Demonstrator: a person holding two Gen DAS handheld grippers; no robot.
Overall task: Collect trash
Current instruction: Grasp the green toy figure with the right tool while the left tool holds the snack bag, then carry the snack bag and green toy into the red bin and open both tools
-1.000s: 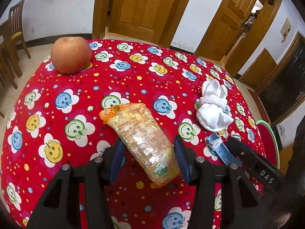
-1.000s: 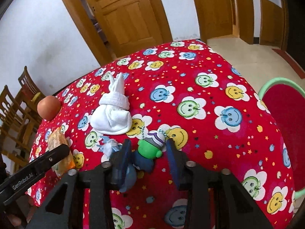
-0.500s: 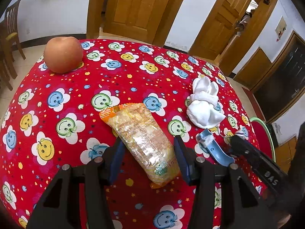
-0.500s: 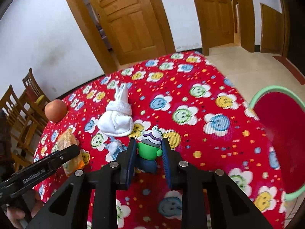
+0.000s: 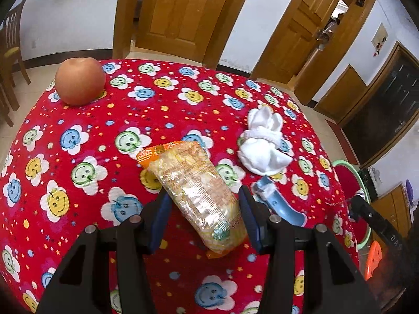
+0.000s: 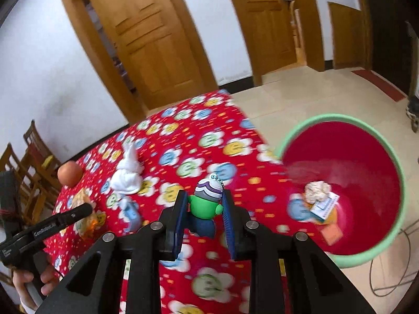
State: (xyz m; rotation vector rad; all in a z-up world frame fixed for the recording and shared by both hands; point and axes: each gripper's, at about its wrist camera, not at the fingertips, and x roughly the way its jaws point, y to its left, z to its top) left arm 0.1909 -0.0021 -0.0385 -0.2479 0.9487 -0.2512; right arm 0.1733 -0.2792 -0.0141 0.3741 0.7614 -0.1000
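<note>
My right gripper (image 6: pixel 204 210) is shut on a small green toy figure (image 6: pixel 205 206) with a purple-striped hat and holds it above the table, left of the red bin with a green rim (image 6: pixel 392 154). The bin holds crumpled paper (image 6: pixel 317 190) and several scraps. My left gripper (image 5: pixel 201 209) is open with its jaws on either side of an orange and clear snack wrapper (image 5: pixel 196 191) that lies on the red smiley tablecloth (image 5: pixel 78 136).
An apple (image 5: pixel 80 80) sits at the table's far left. A rolled white sock (image 5: pixel 264 144) and a blue-handled tool (image 5: pixel 280 206) lie right of the wrapper. Wooden chairs (image 6: pixel 28 172) stand to the left. A cable (image 6: pixel 387 267) lies on the floor by the bin.
My right gripper closed on the green toy, lifted it off the table and swung right toward the bin. My left gripper stayed open around the wrapper.
</note>
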